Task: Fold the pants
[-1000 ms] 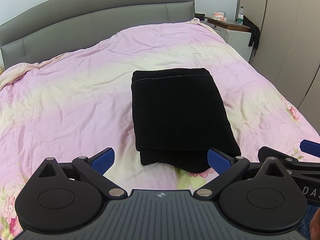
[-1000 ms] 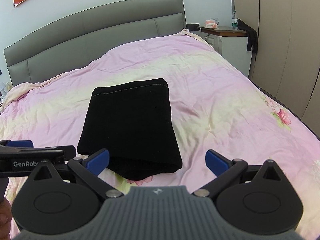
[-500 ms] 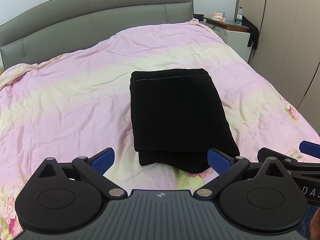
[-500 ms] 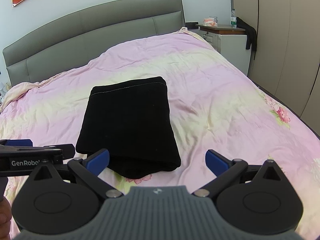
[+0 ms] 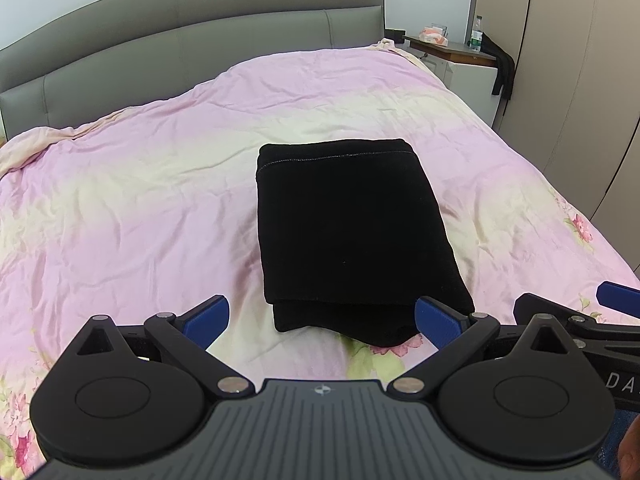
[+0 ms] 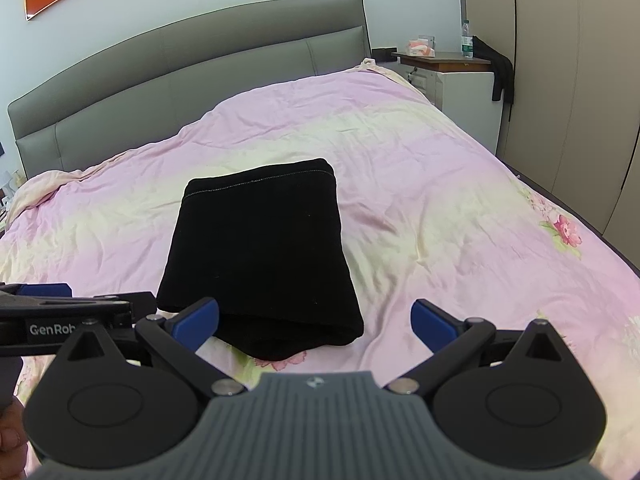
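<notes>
A bedroom with a grey padded headboard (image 5: 192, 36) and a pink floral duvet (image 5: 120, 208) filled both wrist views. The left gripper (image 5: 322, 316) had its blue-tipped jaws spread wide and gripped nothing; the right gripper (image 6: 314, 318) was likewise released and empty. Both hung apart from the cloth, just short of its near edge. The black pants (image 5: 348, 236) lay at the centre of the duvet as a compact, layered rectangle, a stitched hem along the far edge at twelve o'clock and the stacked folds showing at six o'clock. From the right wrist the bundle sat toward ten o'clock of the open jaws. A nightstand (image 6: 456, 76) with a bottle (image 6: 466, 45) stood at one o'clock, beside tall wardrobe doors (image 6: 560, 80). The folding appeared complete. Any next move would likely call only for drawing the grippers clear, or for a light press to square the near edge.
</notes>
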Available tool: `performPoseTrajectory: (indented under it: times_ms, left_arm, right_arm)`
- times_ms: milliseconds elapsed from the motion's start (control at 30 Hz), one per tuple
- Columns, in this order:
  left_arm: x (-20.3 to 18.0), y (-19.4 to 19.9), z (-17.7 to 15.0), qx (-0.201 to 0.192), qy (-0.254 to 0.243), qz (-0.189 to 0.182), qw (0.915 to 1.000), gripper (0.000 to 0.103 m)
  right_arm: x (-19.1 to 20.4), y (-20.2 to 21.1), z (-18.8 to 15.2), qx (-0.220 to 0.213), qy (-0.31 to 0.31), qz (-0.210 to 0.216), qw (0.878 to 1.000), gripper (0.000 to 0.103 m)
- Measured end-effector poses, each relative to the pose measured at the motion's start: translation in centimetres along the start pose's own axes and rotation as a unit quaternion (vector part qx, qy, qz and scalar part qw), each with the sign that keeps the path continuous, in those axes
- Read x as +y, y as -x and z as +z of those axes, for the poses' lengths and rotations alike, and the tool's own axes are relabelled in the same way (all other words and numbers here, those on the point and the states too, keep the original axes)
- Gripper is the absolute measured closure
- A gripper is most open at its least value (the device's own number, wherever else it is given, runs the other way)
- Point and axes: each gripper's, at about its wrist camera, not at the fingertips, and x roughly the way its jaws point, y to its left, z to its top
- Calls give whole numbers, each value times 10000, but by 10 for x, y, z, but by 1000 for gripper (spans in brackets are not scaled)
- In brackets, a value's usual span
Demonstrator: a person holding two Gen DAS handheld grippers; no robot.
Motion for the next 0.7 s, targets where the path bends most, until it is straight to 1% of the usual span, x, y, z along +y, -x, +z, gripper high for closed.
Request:
performPoseTrajectory:
  times_ms: [700]
  left_arm:
    - [0,5,-1,-54,22,-8,10000,0]
  right_arm:
    - [0,0,-1,-7,-7,21,10000,5]
